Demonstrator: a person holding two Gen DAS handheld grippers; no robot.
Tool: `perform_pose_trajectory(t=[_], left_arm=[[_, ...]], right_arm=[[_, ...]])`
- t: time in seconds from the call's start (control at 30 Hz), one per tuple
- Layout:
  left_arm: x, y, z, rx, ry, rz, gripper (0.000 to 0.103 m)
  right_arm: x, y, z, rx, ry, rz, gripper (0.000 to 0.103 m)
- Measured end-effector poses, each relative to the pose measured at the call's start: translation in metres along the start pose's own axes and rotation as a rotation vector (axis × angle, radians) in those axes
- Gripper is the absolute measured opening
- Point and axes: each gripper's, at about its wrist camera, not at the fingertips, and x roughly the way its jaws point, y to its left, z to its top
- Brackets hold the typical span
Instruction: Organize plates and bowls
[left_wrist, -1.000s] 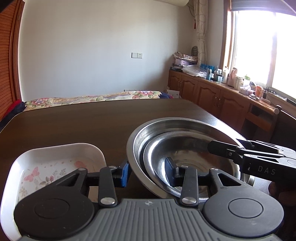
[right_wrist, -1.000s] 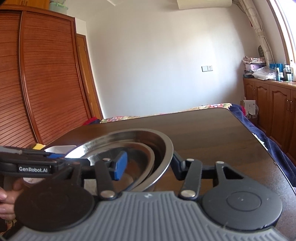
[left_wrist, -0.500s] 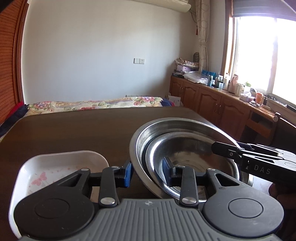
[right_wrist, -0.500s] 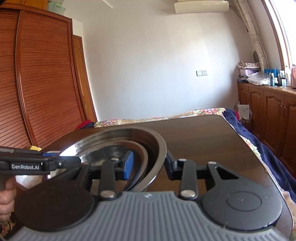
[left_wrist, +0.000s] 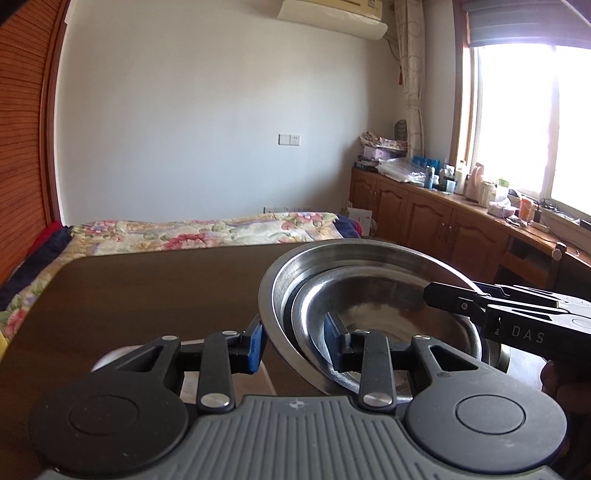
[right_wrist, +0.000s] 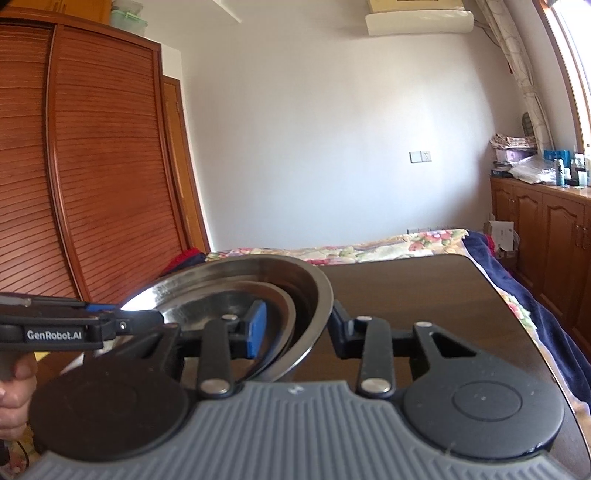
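A: What does the left gripper (left_wrist: 295, 341) have hold of?

B: Its two blue-padded fingers (left_wrist: 256, 343) straddle the near wall of the large steel bowl (left_wrist: 354, 254), one outside and one inside. They look clamped on that wall, which also takes in the rim of the small steel bowl (left_wrist: 388, 306) nested within.

A: And the right gripper (right_wrist: 297, 328)?

B: It grips the opposite side of the same pair the same way: one finger inside, the other outside the big bowl's rim, closed on it. In the left wrist view it reaches in from the right, over the bowls.

A: Where are the bowls, then?

B: Held between the two grippers above the dark wooden table (left_wrist: 155, 295); the stack appears raised rather than resting on it. A pale dish (left_wrist: 110, 360) peeks out beneath the left gripper's body, mostly hidden.

A: Is the person visible?

B: Only a hand (right_wrist: 14, 398) at the left edge of the right wrist view, around the left gripper's handle.

A: And beyond the table?

B: A flowered bedspread (left_wrist: 207, 230), then the white wall. Wooden cabinets (left_wrist: 436, 225) run beneath the window on the right; a slatted wardrobe (right_wrist: 92, 177) stands on the left.
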Motion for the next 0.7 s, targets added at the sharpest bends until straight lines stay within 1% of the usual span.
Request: perform_pose_trajectory(t=[0.23, 0.5, 0.7], left_arm=[[-0.011, 0.018, 0.008, -0.011, -0.020, 0.035, 0.036], [-0.022, 0.034, 0.007, -0.017, -0.015, 0.067, 0.036], [-0.031, 0.053, 0.004, -0.043, -0.022, 0.103, 0.036]], right_arm=[[0.005, 0.016, 0.005, -0.030, -0.005, 0.036, 0.039], [0.014, 0.033, 0.008, -0.048, 0.003, 0.074, 0.039], [0.021, 0.053, 0.007, -0.072, 0.020, 0.111, 0.039]])
